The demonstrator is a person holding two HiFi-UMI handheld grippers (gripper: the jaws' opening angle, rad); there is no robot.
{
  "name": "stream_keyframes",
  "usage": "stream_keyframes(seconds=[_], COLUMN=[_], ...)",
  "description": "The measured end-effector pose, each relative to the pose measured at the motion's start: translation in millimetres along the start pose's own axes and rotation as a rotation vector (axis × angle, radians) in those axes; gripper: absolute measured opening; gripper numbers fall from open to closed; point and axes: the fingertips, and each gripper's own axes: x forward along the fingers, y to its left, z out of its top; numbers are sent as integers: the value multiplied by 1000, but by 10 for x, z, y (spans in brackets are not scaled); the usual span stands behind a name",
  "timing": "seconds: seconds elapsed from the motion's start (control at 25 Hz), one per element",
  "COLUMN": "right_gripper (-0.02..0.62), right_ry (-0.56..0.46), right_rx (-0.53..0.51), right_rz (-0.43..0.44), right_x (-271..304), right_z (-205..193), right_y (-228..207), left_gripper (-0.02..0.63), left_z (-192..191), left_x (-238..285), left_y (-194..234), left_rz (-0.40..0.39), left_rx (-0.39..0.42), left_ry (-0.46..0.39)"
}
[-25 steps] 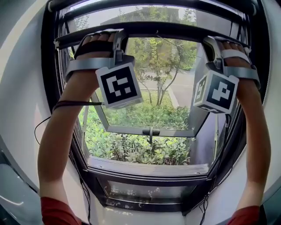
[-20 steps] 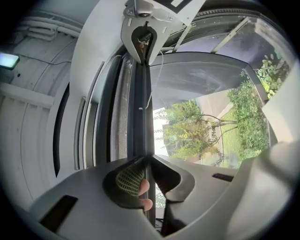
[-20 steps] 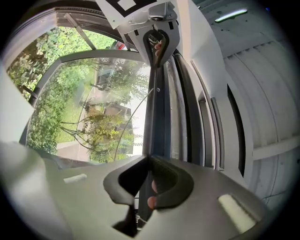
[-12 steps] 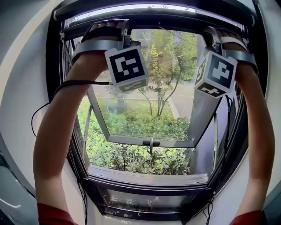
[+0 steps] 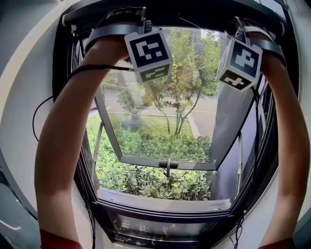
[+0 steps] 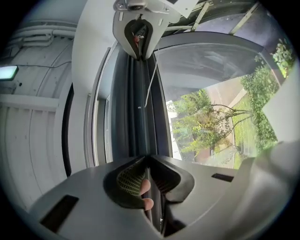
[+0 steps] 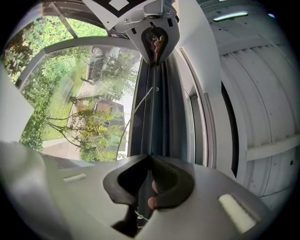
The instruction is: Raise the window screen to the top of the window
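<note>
Reaching overhead with both arms, window screen's pull bar (image 6: 138, 108) pinched at two places: left gripper (image 6: 149, 179) near one end, right gripper (image 7: 149, 182) near the other, each looking along the dark bar toward its partner. Left jaws have just been closing further and are now nearly together, with the thin edge of the bar between the pads. Right jaws are equally narrow, clamped on the same bar. Bar sits high, close under the top of the window frame (image 5: 170, 13); from the head view I cannot tell whether it touches the top or hangs a little short. Judgement: last stretch of the raise, nearly home. To finish well, push both ends up evenly so the bar rides level and does not rack in the frame; a crooked bar would likely bind. Firm grip, but pinch the bar only, not the thin white cord (image 6: 151, 77) running just beside it. Slow down near the top so the bar seats gently instead of slamming. Open casement sash (image 5: 136, 159) swings outward below, well apart from both grippers, no concern. Let go only once the bar feels seated, and watch for sag
</note>
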Motion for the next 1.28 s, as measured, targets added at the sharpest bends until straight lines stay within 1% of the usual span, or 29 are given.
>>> stream_keyframes(seconds=[0.28,0.4,0.48,0.52,0.6,0.68,0.8,0.92,1.04,1.16,1.28], right_gripper=[38,38,41,68,87,92,92,94,94,94,94], right_ry=[-34,-46,-52,-57,-70,-89,-112,-129,-150,-178,-208], right_rx=[27,65,99,114,145,173,204,254,325,387,432], right_rz=[-46,-45,-39,-38,-41,-56,-70,-81,-88,-104,-115], right_x=[-16,-30,-51,-67,-112,-187,-333,-480,-633,-819,-1014], right_z=[-2,-10,-18,-21,-28,-25,-20,-41,-68,-74,-56], right_y=[-15,-9,-15,-22,-52,-85,-73,-72,-50,11,121], left_gripper=[38,40,40,47,58,63,66,66,66,66,66], left_z=[-3,-2,4,6,14,27,30,67,113,146,144], left_x=[-8,-24,-46,-64,-118,-195,-331,-520,-747,-951,-1141], left_y=[9,3,-4,2,25,17,-84,-143,-128,-195,-228], left_rz=[5,6,8,13,27,34,3,-20,10,-11,-1], left_rx=[-42,-52,-75,-94,-139,-185,-244,-264,-279,-312,-351], left_ry=[-22,-22,-25,-30,-45,-66,-87,-122,-159,-184,-206])
